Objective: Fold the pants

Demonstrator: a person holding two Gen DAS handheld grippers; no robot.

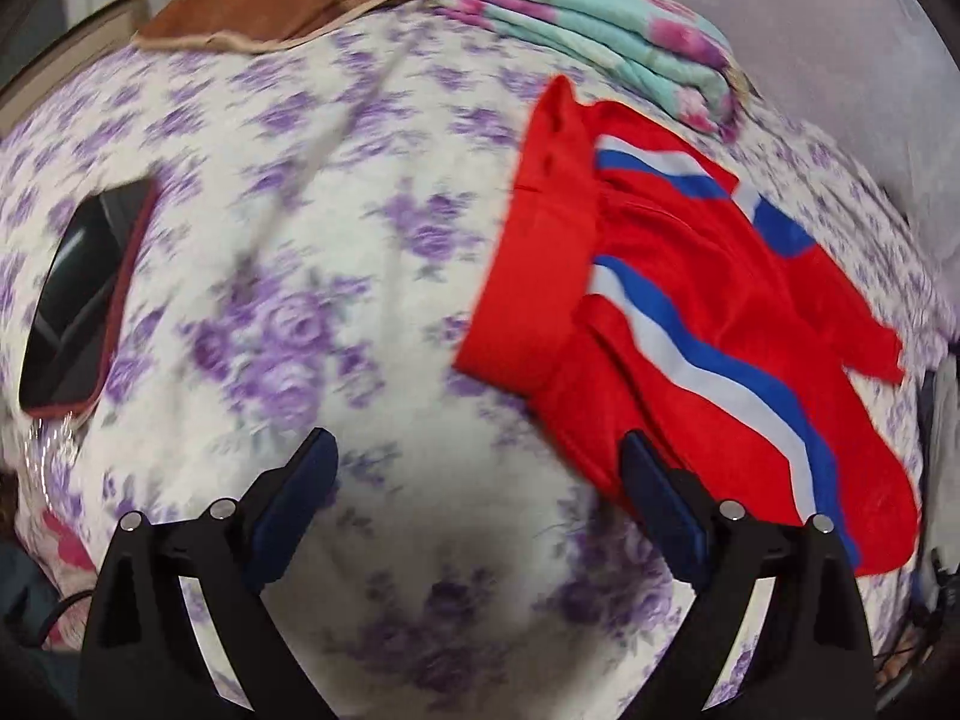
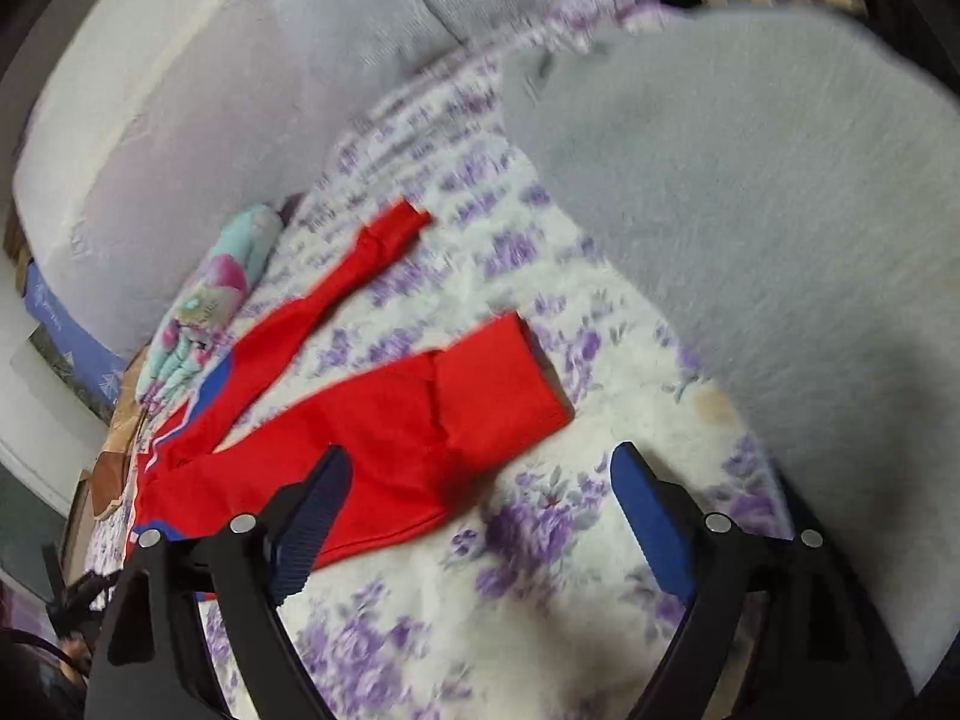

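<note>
I judge I'm at the start: the red pants point(image 2: 384, 420) lie unfolded on the floral bedsheet point(image 1: 300, 276), legs splayed toward the far right. My left gripper point(image 1: 480, 480) and right gripper point(image 2: 480, 486) hover spread and empty; next, pinch the cuffs. No containers visible

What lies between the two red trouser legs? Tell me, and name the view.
Only bare white bedsheet with purple flowers separates the legs of the red pants with blue and white stripes; the right wrist view shows it.
</note>
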